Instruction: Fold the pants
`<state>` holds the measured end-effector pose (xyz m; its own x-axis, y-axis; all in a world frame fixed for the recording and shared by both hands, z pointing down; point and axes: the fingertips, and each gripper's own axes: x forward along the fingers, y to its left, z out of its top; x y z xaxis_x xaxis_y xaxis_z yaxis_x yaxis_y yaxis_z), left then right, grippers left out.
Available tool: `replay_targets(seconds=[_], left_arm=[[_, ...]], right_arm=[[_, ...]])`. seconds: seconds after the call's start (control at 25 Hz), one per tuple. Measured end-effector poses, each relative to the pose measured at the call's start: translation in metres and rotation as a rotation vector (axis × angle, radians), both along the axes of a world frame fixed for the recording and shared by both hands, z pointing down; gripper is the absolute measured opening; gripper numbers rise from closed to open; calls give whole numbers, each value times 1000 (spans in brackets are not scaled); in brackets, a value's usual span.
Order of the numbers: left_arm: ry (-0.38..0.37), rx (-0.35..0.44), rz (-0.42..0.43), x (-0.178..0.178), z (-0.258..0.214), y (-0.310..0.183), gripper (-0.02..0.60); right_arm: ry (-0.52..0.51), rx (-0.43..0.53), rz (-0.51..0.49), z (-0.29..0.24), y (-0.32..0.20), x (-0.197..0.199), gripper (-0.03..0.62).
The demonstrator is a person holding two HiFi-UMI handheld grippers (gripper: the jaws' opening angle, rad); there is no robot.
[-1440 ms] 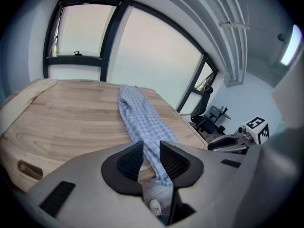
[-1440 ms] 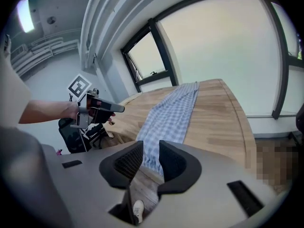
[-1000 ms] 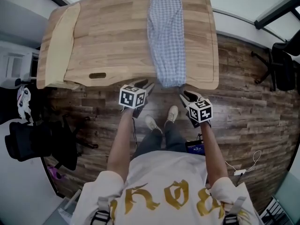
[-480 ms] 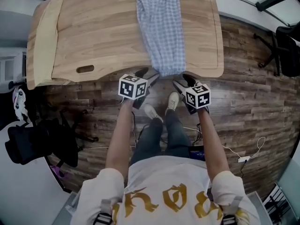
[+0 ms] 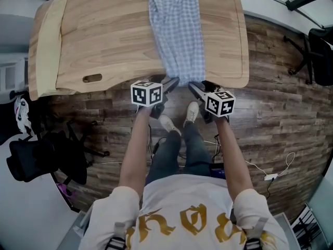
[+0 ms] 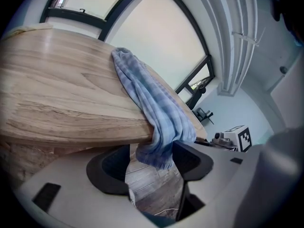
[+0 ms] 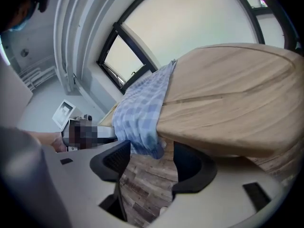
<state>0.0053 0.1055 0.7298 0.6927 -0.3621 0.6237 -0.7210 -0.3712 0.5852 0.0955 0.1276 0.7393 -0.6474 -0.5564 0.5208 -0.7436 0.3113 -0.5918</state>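
**Seat both hem corners deep before you close**

Your left gripper (image 5: 170, 82) is at the near edge of the bench (image 5: 104, 40). Its jaws are wide and opening, with nothing pinched. In its own view the hem (image 6: 155, 156) hangs off the edge into the gap between the jaws and looks clear of both pads. Push in a little so the cloth sits deep between the pads, not just at the tips, then close on the left corner.

The pants (image 5: 177, 30) lie in a long strip up the bench, right of centre. Only the near end droops over the edge, between your two grippers.

Your right gripper (image 5: 194, 87) mirrors the left on the other side of the hem. Its jaws are opening too, fairly wide, and hold nothing. In its view the cloth hangs at the mouth of the gap, off toward one jaw. I'd slide toward the cloth to centre it before closing, or you'll likely catch a single layer or miss altogether.

Grip both corners level with each other. That should let the fold go up the bench square, not skewed.
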Motion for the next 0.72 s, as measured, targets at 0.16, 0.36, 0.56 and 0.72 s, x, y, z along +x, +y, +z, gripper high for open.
replay_targets(seconds=[0.16, 0.36, 0.56, 0.72], left_arm=[[20, -25, -2, 3, 2, -1, 272], [49, -73, 0, 6, 0, 1, 196], [-41, -63, 1, 5, -8, 10, 109], [-75, -54, 4, 2, -20, 18, 94]], right_arm=[[-28, -16, 21, 2, -5, -1, 268], [-62, -55, -9, 1, -4, -6, 147], [-31, -60, -57, -6, 11, -8, 64], [-9, -17, -68, -25, 20, -9, 60]])
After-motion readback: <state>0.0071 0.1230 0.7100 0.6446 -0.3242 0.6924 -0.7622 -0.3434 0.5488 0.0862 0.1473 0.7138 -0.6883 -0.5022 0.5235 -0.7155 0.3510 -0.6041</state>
